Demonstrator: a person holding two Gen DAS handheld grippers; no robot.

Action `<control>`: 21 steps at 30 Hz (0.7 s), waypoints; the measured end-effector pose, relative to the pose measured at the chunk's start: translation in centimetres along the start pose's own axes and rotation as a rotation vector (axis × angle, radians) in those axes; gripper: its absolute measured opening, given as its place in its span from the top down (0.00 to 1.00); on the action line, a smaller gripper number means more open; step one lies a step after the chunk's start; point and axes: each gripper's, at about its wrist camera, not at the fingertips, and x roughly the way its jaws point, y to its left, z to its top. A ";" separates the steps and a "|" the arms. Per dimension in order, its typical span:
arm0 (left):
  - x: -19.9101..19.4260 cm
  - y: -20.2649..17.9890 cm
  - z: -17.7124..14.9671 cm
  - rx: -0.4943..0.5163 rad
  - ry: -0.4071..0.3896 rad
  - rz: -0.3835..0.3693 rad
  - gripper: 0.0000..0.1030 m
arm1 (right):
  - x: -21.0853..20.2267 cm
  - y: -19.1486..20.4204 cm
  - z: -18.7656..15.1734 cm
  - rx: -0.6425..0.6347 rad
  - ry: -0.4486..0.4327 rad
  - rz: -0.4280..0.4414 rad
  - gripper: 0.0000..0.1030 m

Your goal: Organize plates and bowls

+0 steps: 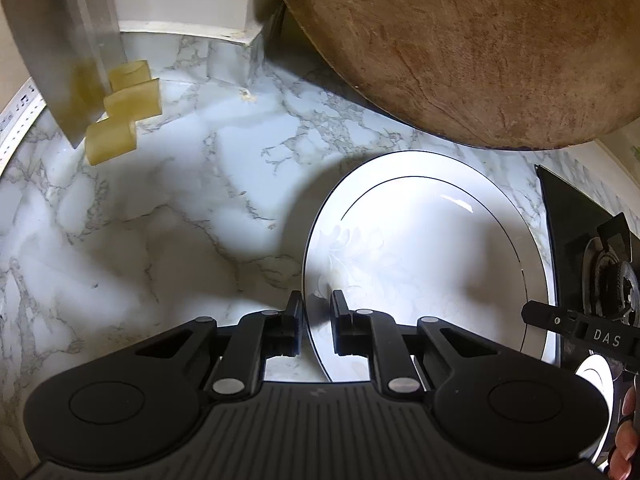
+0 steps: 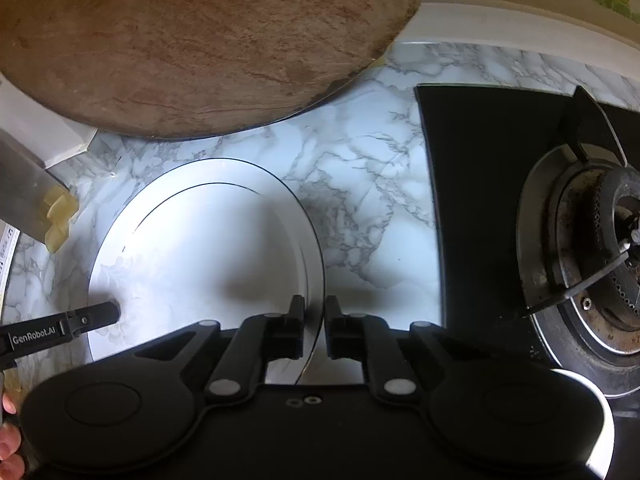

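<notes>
Plate [image 1: 432, 256] rim clamped by left gripper [image 1: 316, 308]; stove burner [image 2: 592, 248] fully visible only right wrist view

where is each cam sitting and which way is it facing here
Left wrist: sits on the left tool, looking down at the white plate's left rim, which it clamps; fingertips show lower right.
Right wrist: sits on the right tool, looking down at the plate's right rim, by the stove burner.
Shared: plate, wooden board, marble counter, each other's tool.
</notes>
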 end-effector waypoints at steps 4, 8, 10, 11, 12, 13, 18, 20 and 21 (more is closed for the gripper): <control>-0.5 1.0 -0.4 -0.019 0.003 0.029 0.87 | 0.1 1.1 -0.2 -0.022 0.001 0.006 0.89; -1.2 2.3 -0.9 -0.040 0.007 0.052 0.87 | 0.2 2.4 -0.7 -0.044 0.007 0.023 0.89; -1.5 3.0 -1.2 -0.050 0.004 0.058 0.87 | 0.4 3.2 -0.9 -0.057 0.010 0.029 0.89; -1.6 3.4 -1.3 -0.057 0.003 0.062 0.87 | 0.5 3.5 -1.0 -0.062 0.011 0.033 0.89; -1.8 3.9 -1.5 -0.062 0.001 0.066 0.87 | 0.5 3.8 -1.1 -0.066 0.013 0.038 0.89; -1.9 4.2 -1.7 -0.067 0.000 0.070 0.87 | 0.6 4.2 -1.3 -0.074 0.015 0.041 0.89; -2.5 6.3 -2.7 -0.104 0.001 0.101 0.87 | 1.0 6.0 -1.6 -0.104 0.022 0.058 0.89; -2.7 7.1 -3.1 -0.120 0.001 0.112 0.87 | 1.2 6.8 -1.7 -0.119 0.026 0.068 0.90; -2.8 7.6 -3.3 -0.128 0.001 0.116 0.87 | 1.2 7.1 -1.8 -0.125 0.027 0.072 0.90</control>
